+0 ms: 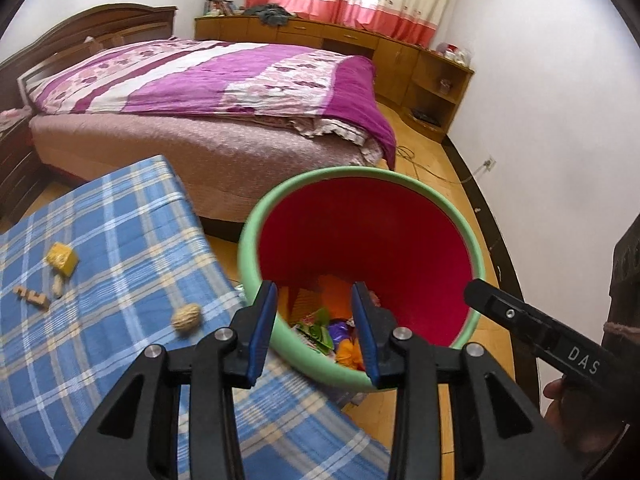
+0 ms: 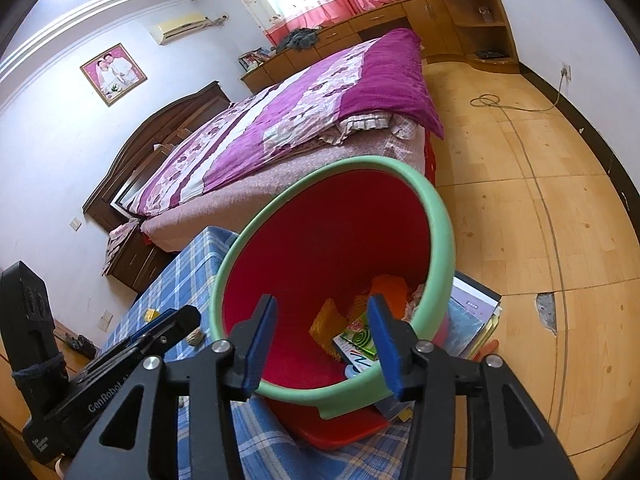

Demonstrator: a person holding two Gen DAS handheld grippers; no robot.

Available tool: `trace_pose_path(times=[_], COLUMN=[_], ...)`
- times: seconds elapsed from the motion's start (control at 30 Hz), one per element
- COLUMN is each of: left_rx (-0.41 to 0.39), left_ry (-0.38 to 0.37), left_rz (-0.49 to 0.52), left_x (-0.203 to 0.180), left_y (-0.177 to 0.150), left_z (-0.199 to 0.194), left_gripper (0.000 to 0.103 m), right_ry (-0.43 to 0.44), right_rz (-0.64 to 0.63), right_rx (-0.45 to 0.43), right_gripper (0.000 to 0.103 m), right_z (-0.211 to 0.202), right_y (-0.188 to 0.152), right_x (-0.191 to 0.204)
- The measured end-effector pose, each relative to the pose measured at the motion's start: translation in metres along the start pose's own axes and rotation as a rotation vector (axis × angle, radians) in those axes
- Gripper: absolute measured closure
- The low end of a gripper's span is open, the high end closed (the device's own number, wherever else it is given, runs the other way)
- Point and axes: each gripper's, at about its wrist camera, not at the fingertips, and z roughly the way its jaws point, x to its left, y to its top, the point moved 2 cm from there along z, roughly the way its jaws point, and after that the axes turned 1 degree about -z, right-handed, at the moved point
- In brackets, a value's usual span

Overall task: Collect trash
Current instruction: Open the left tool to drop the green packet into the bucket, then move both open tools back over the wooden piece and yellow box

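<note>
A red trash bin with a green rim (image 1: pixel 256 216) stands beside the blue plaid table (image 1: pixel 120 224); it also shows in the right wrist view (image 2: pixel 440 216). Orange and green wrappers (image 1: pixel 320 330) lie in its bottom, also seen in the right wrist view (image 2: pixel 360 336). On the table lie a yellow block (image 1: pixel 62 259), a walnut (image 1: pixel 186 317), a peanut (image 1: pixel 58 285) and a wooden piece (image 1: pixel 32 296). My left gripper (image 1: pixel 314 332) is open and empty over the bin's near rim. My right gripper (image 2: pixel 322 344) is open and empty above the bin opening.
A bed with a purple quilt (image 1: pixel 224 80) stands behind the table. Wooden cabinets (image 1: pixel 360 40) line the far wall. Books or folders (image 2: pixel 474 316) lie beside the bin. A cable (image 2: pixel 516 110) runs across the wooden floor (image 2: pixel 540 200).
</note>
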Motion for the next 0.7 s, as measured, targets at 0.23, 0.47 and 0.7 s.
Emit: trace_pose_path(times=[0.23, 0.47, 0.7], left_rx=[-0.033, -0.071, -0.105], left_ry=[0.038, 0.097, 0.166], left_rz=[-0.068, -0.146, -0.217], left_x=[0.027, 0.062, 0.107], left_y=[-0.001, -0.001, 0.001], left_z=[-0.023, -0.05, -0.076], left_gripper=[0.065, 0.065, 0.065], right_ry=[0.023, 0.049, 0.083], right_rz=[-0.03, -0.097, -0.188], right_rx=[0.002, 0.012, 0.027], right_gripper=[0.042, 0.039, 0.039], right_z=[-0.004, -0.003, 0.003], right_y=[-0.003, 0.001, 0.007], right_x=[0.019, 0.053, 0.1])
